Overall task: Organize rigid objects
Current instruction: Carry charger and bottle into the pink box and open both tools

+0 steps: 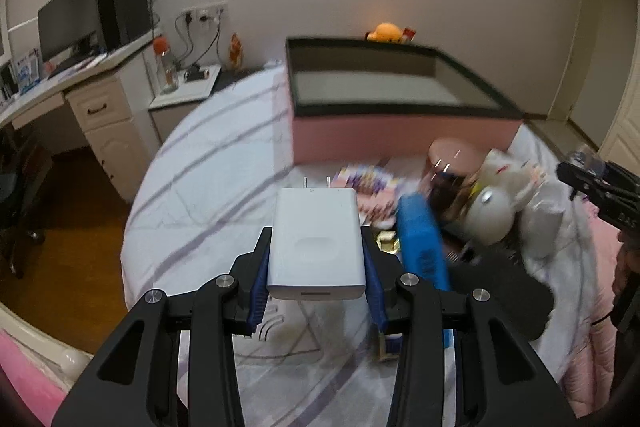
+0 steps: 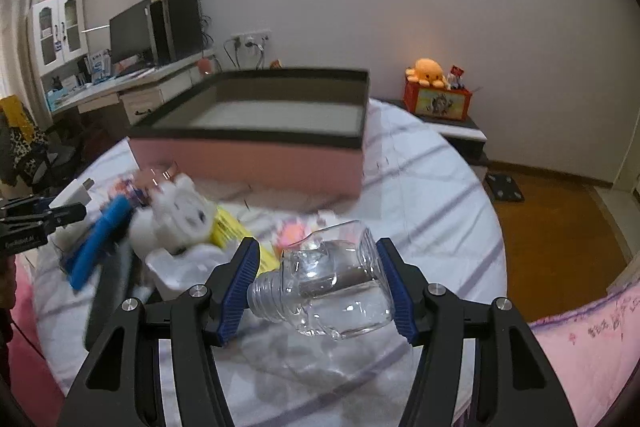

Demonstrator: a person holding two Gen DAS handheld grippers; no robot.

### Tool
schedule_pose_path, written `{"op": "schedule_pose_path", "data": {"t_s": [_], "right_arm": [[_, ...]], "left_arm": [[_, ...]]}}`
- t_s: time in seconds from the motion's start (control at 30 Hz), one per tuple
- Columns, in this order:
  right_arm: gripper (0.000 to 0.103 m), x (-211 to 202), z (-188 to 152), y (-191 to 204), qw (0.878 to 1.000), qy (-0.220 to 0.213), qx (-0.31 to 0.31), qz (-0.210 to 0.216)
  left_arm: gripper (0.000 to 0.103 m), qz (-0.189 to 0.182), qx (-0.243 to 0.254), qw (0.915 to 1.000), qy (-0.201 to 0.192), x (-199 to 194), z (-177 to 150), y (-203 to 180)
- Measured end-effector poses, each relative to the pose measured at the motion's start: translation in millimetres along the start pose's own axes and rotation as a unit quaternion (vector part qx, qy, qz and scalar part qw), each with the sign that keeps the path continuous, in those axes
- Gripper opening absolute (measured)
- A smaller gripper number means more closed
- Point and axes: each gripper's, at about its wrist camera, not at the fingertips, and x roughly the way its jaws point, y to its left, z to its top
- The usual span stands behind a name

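My left gripper [image 1: 317, 259] is shut on a white plug-in charger [image 1: 317, 243], prongs pointing away, held above the bed. My right gripper [image 2: 320, 267] is shut on a clear glass bottle [image 2: 332, 287] lying sideways between its blue pads, above the bedsheet. A pink box with a dark rim [image 1: 400, 123] stands open on the bed beyond both grippers; it also shows in the right wrist view [image 2: 256, 155]. Between the grippers lies a pile: a blue object [image 1: 424, 247], a white plush toy [image 2: 180, 219], a pink-lidded jar [image 1: 452, 163].
The bed has a white striped sheet [image 1: 208, 163] and a pink quilt [image 2: 580, 355]. A desk with monitor [image 1: 68, 23] and a nightstand [image 1: 188, 91] stand left. Wooden floor [image 2: 560, 239] lies right of the bed. An orange plush [image 2: 426, 69] sits on a red box.
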Motion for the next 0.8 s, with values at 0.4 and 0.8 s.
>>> {"op": "schedule_pose_path", "data": {"t_s": [0.4, 0.8], "right_arm": [[0.061, 13.0, 72.6, 33.5, 0.997, -0.043, -0.054, 0.034], [0.061, 86.0, 118.1, 27.4, 0.997, -0.019, -0.050, 0.048]], "left_arm": [[0.041, -0.018, 0.039, 0.9978, -0.051, 1.6, 71.1, -31.0], [0.041, -0.019, 0.055, 0.9980, -0.026, 80.5, 132.6, -53.1]]}}
